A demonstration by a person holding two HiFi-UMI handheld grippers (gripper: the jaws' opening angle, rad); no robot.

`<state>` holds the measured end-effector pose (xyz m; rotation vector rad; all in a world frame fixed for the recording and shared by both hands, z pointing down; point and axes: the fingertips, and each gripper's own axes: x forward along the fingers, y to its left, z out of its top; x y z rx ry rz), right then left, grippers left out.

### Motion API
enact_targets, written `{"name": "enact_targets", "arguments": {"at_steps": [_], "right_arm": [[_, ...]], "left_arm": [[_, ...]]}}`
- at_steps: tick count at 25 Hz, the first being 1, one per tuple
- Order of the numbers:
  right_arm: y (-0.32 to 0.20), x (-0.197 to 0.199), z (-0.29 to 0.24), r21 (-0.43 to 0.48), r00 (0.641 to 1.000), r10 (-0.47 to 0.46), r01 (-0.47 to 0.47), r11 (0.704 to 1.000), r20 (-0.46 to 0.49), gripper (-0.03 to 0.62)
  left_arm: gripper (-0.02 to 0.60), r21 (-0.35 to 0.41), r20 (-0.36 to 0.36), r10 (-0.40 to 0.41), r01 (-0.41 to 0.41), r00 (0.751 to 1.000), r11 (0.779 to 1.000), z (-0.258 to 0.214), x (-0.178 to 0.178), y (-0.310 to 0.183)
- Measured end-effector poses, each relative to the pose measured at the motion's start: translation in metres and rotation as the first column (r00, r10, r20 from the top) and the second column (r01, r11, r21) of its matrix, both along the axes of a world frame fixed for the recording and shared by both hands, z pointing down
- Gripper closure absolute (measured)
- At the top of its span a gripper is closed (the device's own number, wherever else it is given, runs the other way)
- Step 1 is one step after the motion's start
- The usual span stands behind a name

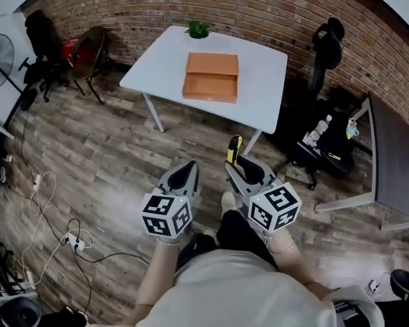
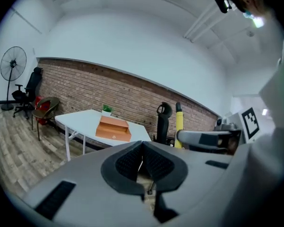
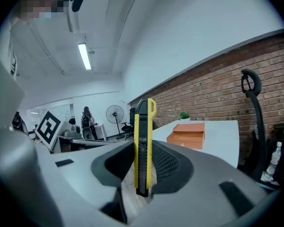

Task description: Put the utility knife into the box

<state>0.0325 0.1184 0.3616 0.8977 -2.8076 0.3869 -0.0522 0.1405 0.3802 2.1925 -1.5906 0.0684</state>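
**A:** From the head view we log both grippers held out over the wood floor (image 1: 109,162), well apart from the white table (image 1: 160,63). The orange box (image 1: 211,77) sits on that table, near a small potted plant (image 1: 198,28).

**B:** And the utility knife (image 3: 143,141)? From above we see only a yellow tip poking out past the right gripper (image 1: 240,161).

**A:** The right gripper view settles it. The knife stands upright between the two pads, yellow body with a black slider, and the jaws are clamped on its sides. So the knife is in the right gripper, not at the box.

**B:** For the left gripper (image 2: 142,161), the head view shows us only its back and marker cube.

**A:** The left gripper view shows its jaws closed together, pad against pad, gripping nothing. It also gives us a side look at the right gripper, with the knife's yellow end rising above it.

**B:** Only the head view shows the cables (image 1: 51,223) on the floor. Both gripper views show the fan (image 2: 13,64) standing upright.
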Motion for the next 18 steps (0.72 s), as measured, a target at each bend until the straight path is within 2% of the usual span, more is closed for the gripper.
{"name": "enact_targets", "arguments": {"at_steps": [8, 13, 16, 18], "right_arm": [[-0.095, -0.043, 0.007, 0.005, 0.997, -0.072, 0.072, 0.997, 0.027, 0.479], [-0.184, -0.054, 0.000, 0.003, 0.995, -0.083, 0.083, 0.997, 0.060, 0.479], [-0.232, -0.062, 0.003, -0.004, 0.991, -0.125, 0.125, 0.992, 0.056, 0.479], [-0.261, -0.066, 0.007, -0.001, 0.986, -0.157, 0.158, 0.988, 0.051, 0.479]], "left_arm": [[0.575, 0.014, 0.023, -0.050, 0.050, 0.998, 0.999, 0.000, -0.033, -0.089], [0.575, 0.011, 0.053, -0.075, 0.075, 0.996, 0.997, -0.008, -0.046, -0.171], [0.575, 0.015, 0.081, -0.067, 0.066, 0.995, 0.998, -0.007, -0.047, -0.215], [0.575, 0.009, 0.075, -0.067, 0.066, 0.995, 0.998, 0.004, -0.049, -0.240]]}}
